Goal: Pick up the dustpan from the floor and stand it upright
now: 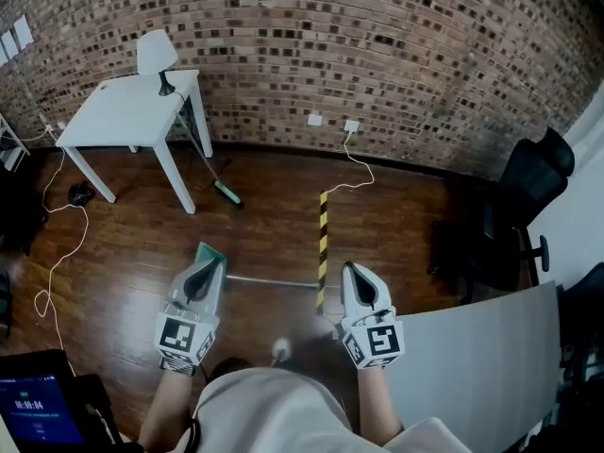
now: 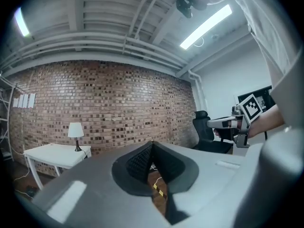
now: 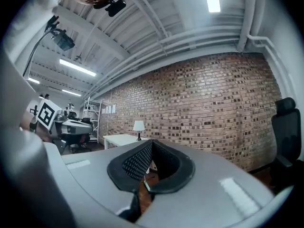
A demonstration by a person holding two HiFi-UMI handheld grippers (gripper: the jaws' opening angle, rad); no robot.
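While both hand-held grippers, left [image 1: 213, 266] and right [image 1: 349, 270], sit pressed together empty, the left partly covers the dustpan [image 1: 206, 251].

Room with brick wall [image 1: 396, 45], wood floor [image 1: 274, 239].
White desk [image 1: 127, 113] with lamp [image 1: 157, 57] on it, broom [image 1: 215, 176] leaning at desk, black chair [image 1: 525, 206] right, striped tape [image 1: 323, 243].

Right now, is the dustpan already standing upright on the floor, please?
No, the dustpan lies flat on the wooden floor, its long handle stretched level toward the striped tape.
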